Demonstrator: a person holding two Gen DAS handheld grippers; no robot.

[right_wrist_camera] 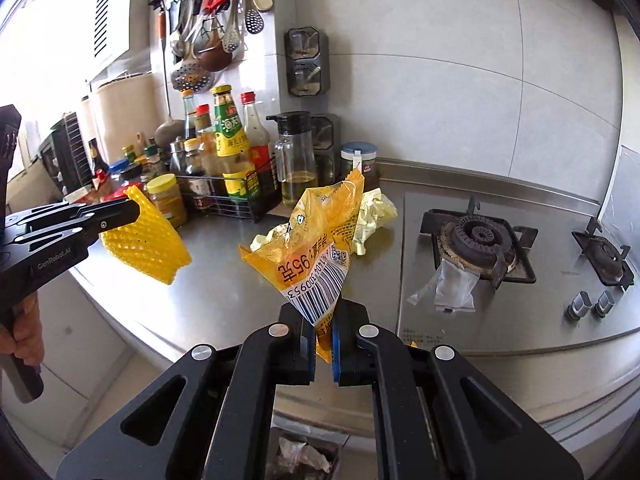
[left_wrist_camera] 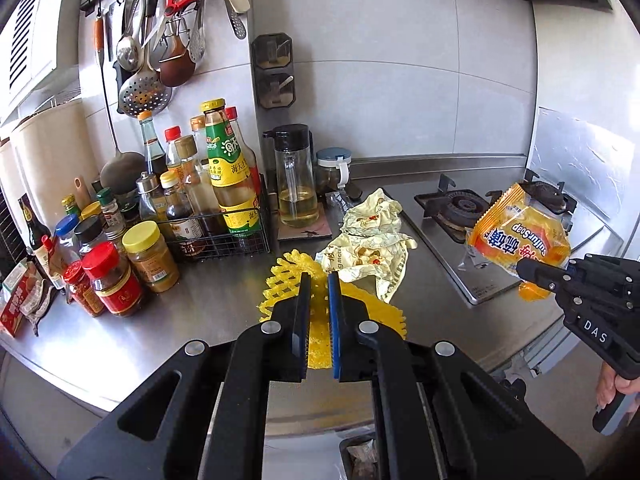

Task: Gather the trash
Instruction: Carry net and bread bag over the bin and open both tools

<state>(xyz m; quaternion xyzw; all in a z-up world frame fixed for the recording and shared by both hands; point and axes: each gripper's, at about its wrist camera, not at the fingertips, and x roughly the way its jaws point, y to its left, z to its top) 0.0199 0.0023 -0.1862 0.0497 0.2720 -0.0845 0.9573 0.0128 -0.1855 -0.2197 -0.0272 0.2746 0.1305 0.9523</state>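
Yellow foam net sleeve (left_wrist_camera: 288, 300) is pinched in my left gripper (left_wrist_camera: 319, 284), fingers closed down to a thin gap with the mesh between the pads; from the right wrist view the same sleeve (right_wrist_camera: 144, 240) hangs clear above the steel bench (right_wrist_camera: 224, 300) at 9 o'clock. Right gripper (right_wrist_camera: 325, 320) is clamped just as tight on the corner of an orange soap wrapper (right_wrist_camera: 316, 248), barcode side facing the camera, wrapper standing up off the fingers. In the left wrist view that wrapper (left_wrist_camera: 520, 236) sits at 3 o'clock, held by the right gripper (left_wrist_camera: 524, 270) over the edge of the gas hob (left_wrist_camera: 452, 216). Still on the bench: a crumpled pale yellow wrapper (left_wrist_camera: 372, 240) at about 1 o'clock from my left fingers, just beside the hob, and a small clear plastic bag (right_wrist_camera: 448, 284) lying against the near burner (right_wrist_camera: 478, 240) at 2 o'clock in the right view. Oil jug (left_wrist_camera: 294, 184) and the wire rack of sauce bottles (left_wrist_camera: 224, 216) stand at the back, 11 to 12 o'clock, near the yellow wrapper but apart from it. Bin (right_wrist_camera: 304, 456) with scraps in it shows at 6 o'clock, below the bench edge, under both grippers. A hand (right_wrist_camera: 24, 332) grips the left handle at far left.
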